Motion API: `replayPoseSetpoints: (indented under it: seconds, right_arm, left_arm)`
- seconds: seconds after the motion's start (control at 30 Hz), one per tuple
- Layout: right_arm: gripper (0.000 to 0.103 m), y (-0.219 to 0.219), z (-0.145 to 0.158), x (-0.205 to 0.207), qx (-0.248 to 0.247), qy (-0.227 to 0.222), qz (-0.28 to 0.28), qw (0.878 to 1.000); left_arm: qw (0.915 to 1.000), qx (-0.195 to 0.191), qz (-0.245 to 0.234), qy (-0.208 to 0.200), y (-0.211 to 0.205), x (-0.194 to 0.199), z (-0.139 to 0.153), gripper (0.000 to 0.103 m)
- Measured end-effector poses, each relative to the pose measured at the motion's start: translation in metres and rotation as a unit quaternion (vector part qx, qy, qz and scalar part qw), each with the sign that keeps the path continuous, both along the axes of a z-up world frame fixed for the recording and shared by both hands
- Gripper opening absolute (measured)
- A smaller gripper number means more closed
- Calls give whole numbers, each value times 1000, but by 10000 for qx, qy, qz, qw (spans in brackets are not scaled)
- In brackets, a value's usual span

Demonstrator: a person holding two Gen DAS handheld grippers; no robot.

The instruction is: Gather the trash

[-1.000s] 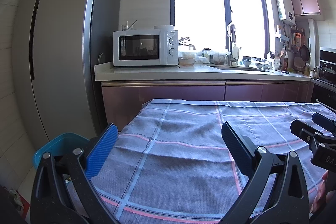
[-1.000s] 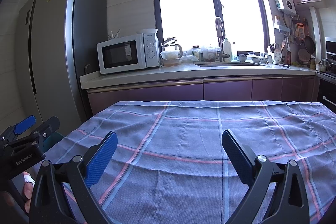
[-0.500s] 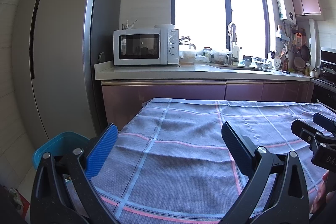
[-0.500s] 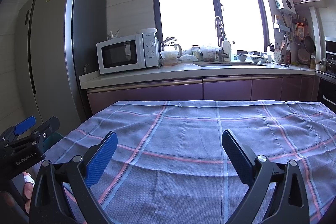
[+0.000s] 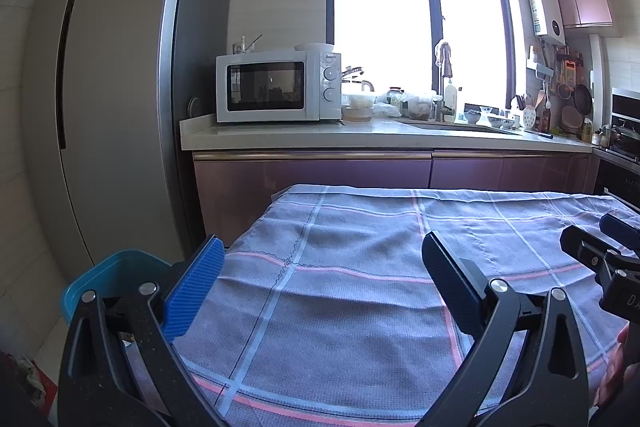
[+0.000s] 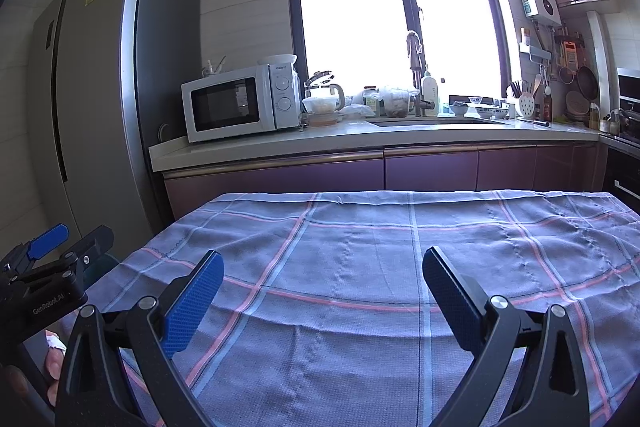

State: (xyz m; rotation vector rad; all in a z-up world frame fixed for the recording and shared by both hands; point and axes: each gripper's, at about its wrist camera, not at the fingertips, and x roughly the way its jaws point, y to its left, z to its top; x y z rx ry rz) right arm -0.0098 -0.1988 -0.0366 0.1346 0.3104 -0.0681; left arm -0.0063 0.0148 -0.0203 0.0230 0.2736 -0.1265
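Checked cloth covers the tabletop; I see no trash on it. Left claw and right claw both gape wide, empty. Blue bin at 9 o'clock. Collection apparently unstarted.

Both wrist cams low over tablecloth, facing window.

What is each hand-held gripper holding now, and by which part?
Nothing. The left hand-held gripper and the right hand-held gripper are both open, with only the checked tablecloth visible between their fingers.
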Motion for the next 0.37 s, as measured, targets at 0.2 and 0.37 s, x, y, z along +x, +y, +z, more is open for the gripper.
replayPoseSetpoints:
  seconds: [0.2, 0.37]
  right_arm:
    - [96, -9, -1, 3, 12, 107, -54, 9999]
    - [96, -31, -5, 18, 32, 559, -210, 9982]
  left_arm:
    - [9975, 86, -341, 609, -8, 23, -2, 97]
    - [9844, 351, -555, 1633, -24, 82, -18, 97]
